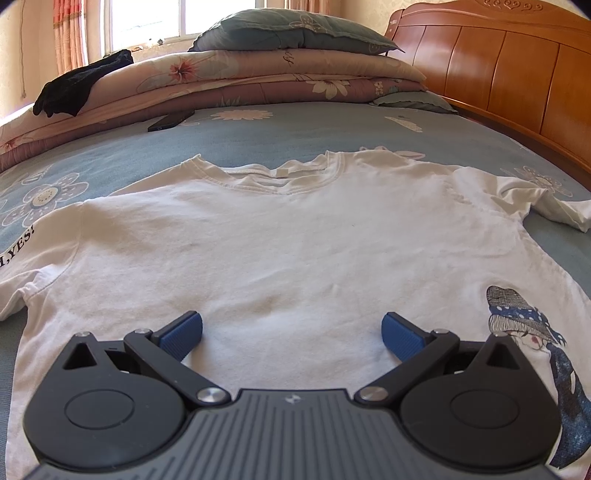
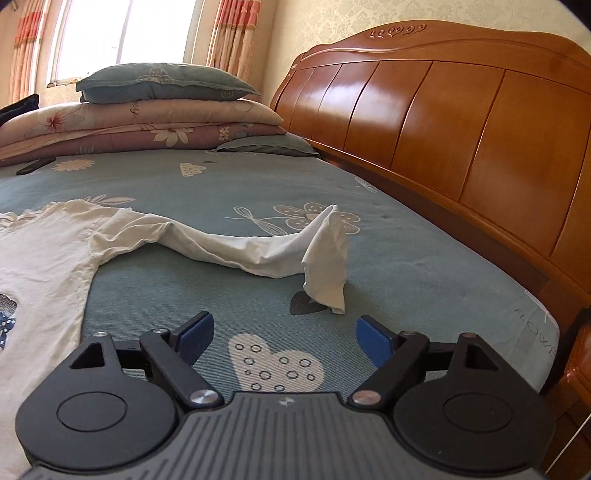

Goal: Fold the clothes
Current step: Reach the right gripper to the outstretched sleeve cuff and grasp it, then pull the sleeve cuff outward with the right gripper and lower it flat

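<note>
T-shirt (image 1: pixel 295 236): soft white cotton-like cloth, matt, lightly creased. Headboard (image 2: pixel 461 122): glossy varnished wood. Bed sheet (image 2: pixel 221 184): matt woven cloth, printed.

Blue floral bed (image 2: pixel 192 184) carries the white T-shirt (image 1: pixel 295 240) spread flat, folded quilts (image 1: pixel 229 81) at the far edge, a dark phone (image 1: pixel 170 121) beside them.

This is a bedroom in a home. A bed (image 2: pixel 229 184) with a blue-grey flowered sheet fills both views. A carved wooden headboard (image 2: pixel 443 122) runs along the right of the frame. Folded quilts (image 1: pixel 229 77) with a pillow (image 1: pixel 295 31) on top sit at upper centre, before a curtained window (image 2: pixel 122 33) at upper left.
</note>
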Tool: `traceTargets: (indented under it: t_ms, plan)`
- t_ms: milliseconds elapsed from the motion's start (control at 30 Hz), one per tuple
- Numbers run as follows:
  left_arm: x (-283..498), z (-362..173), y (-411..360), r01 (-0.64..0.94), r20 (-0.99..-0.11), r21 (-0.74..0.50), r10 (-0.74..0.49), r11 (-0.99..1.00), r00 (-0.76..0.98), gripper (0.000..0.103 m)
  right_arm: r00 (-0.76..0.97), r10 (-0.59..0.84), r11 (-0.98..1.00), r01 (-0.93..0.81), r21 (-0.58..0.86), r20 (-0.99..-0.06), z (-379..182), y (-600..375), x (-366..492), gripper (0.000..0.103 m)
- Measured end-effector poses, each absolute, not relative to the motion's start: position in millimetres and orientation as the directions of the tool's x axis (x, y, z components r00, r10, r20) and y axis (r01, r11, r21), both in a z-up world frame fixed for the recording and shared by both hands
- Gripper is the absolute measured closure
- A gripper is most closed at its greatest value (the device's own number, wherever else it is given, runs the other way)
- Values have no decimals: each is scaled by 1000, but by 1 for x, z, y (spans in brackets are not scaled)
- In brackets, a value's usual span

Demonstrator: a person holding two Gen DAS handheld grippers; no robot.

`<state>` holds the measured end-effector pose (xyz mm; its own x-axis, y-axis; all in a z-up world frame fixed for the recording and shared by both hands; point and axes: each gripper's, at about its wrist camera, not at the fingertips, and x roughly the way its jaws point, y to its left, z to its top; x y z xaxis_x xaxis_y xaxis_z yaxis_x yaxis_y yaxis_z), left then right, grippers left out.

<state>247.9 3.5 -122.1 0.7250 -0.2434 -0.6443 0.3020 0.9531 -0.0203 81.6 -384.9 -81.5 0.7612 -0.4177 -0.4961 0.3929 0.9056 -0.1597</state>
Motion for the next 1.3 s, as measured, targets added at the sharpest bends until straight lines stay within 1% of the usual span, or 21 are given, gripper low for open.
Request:
traceTargets:
  t_ms: [33, 133, 167, 200, 300, 500, 533, 567, 600, 633, 800, 867, 900, 933, 1067, 1200, 1300]
  plan:
    - [247, -118, 3, 304, -646, -40, -257, 952, 719, 1, 760, -424, 903, 395, -169, -493, -83, -391, 87, 20]
    - [237, -99, 0, 336, -597, -168, -367, 927, 714, 1, 751, -418, 907, 376, -189, -511, -89, -412, 110, 31]
    - [234, -95, -2, 345, -584, -186, -385, 920, 715, 1, 753, -407, 913, 359, -196, -517, -92, -417, 117, 39]
    - [231, -91, -6, 350, -573, -197, -397, 916, 716, 1, 747, -410, 912, 345, -221, -524, -96, -420, 125, 41]
    - [221, -81, -25, 374, -553, -173, -404, 911, 728, 1, 739, -406, 913, 304, -272, -537, -109, -427, 142, 42]
    - [208, -71, -62, 438, -538, -132, -435, 889, 722, 1, 743, -452, 876, 263, -405, -494, -127, -436, 167, 43]
    - [207, -71, -68, 452, -540, -125, -442, 883, 716, 1, 745, -448, 876, 257, -408, -493, -126, -440, 168, 43]
    - [206, -70, -74, 467, -546, -116, -448, 877, 708, 1, 748, -445, 876, 251, -411, -493, -124, -444, 168, 60]
    - [204, -70, -81, 481, -554, -104, -452, 870, 699, 1, 750, -442, 877, 245, -413, -492, -122, -448, 169, 92]
    - [203, -70, -88, 493, -562, -89, -453, 865, 693, 1, 753, -438, 878, 240, -414, -492, -120, -452, 170, 100]
    - [192, -70, -114, 531, -585, -14, -437, 848, 683, 1, 759, -351, 936, 276, -218, -548, -82, -500, 166, 100]
    - [188, -70, -121, 541, -591, 0, -437, 841, 678, 1, 771, -279, 955, 286, -82, -573, -67, -523, 163, 100]
    - [185, -70, -125, 546, -594, 5, -437, 838, 675, 1, 781, -219, 959, 283, 17, -585, -57, -540, 161, 100]
    - [183, -69, -127, 548, -595, 13, -434, 836, 676, 1, 786, -181, 958, 276, 74, -591, -52, -550, 161, 100]
    - [178, -65, -133, 552, -598, 34, -426, 833, 679, 1, 811, -69, 904, 296, 307, -581, -29, -596, 155, 100]
    - [177, -60, -133, 546, -597, 27, -424, 838, 681, 1, 827, 47, 826, 284, 488, -561, -20, -629, 147, 100]
    - [178, -59, -134, 537, -601, 15, -422, 843, 679, 1, 832, 35, 814, 298, 499, -554, -17, -643, 140, 100]
